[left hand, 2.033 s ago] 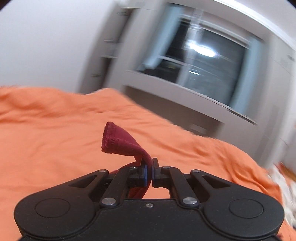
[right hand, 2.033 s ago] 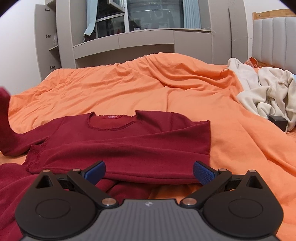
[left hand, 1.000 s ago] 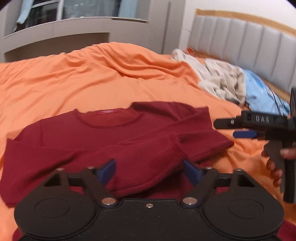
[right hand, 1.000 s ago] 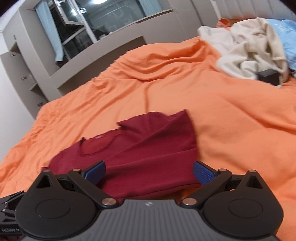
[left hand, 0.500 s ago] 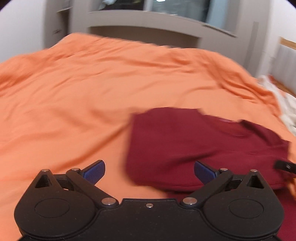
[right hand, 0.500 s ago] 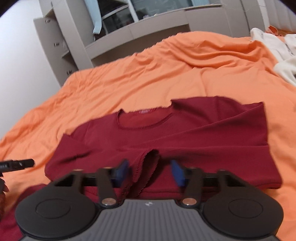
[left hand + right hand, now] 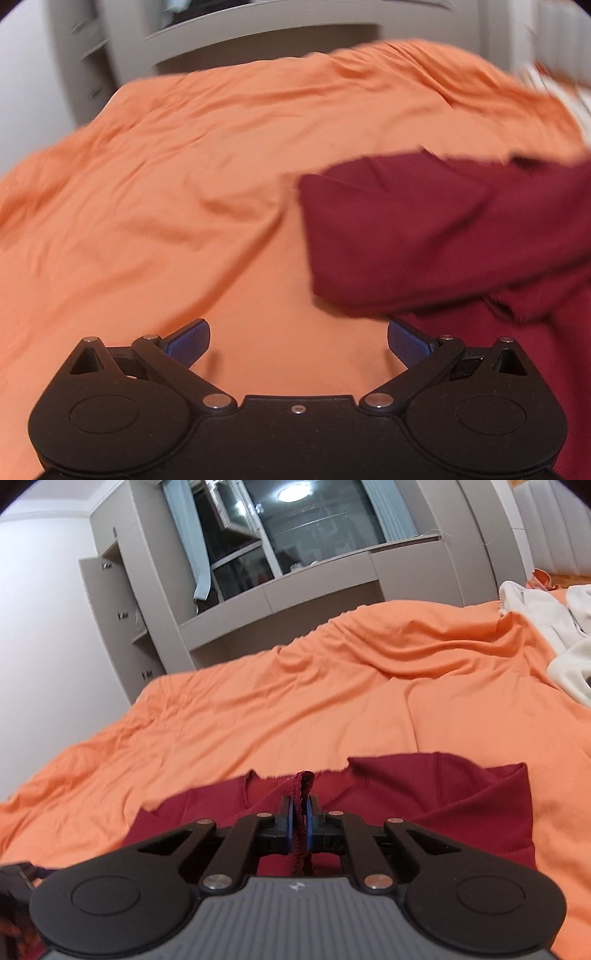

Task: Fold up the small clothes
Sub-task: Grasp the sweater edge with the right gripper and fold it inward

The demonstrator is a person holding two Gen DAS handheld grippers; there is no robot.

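A dark red long-sleeved shirt (image 7: 443, 805) lies on the orange bed sheet (image 7: 295, 709), its sleeves folded across the body. My right gripper (image 7: 303, 808) is closing its jaws, and the blue pads pinch a ribbed edge of the shirt (image 7: 301, 782) that stands up between them. In the left wrist view the shirt (image 7: 424, 229) is blurred and fills the right side. My left gripper (image 7: 297, 334) is open, low over bare sheet (image 7: 147, 221) just left of the shirt's edge, with nothing between its pads.
Pale crumpled clothes (image 7: 546, 627) lie at the far right of the bed. A grey cabinet with shelves (image 7: 122, 602) and a window stand beyond the bed's far edge. Wrinkled orange sheet spreads to the left and behind the shirt.
My right gripper went from wide open to shut on the shirt's ribbed edge and tilted up. My left gripper let go of the sleeve cuff and swung to the shirt's left side.
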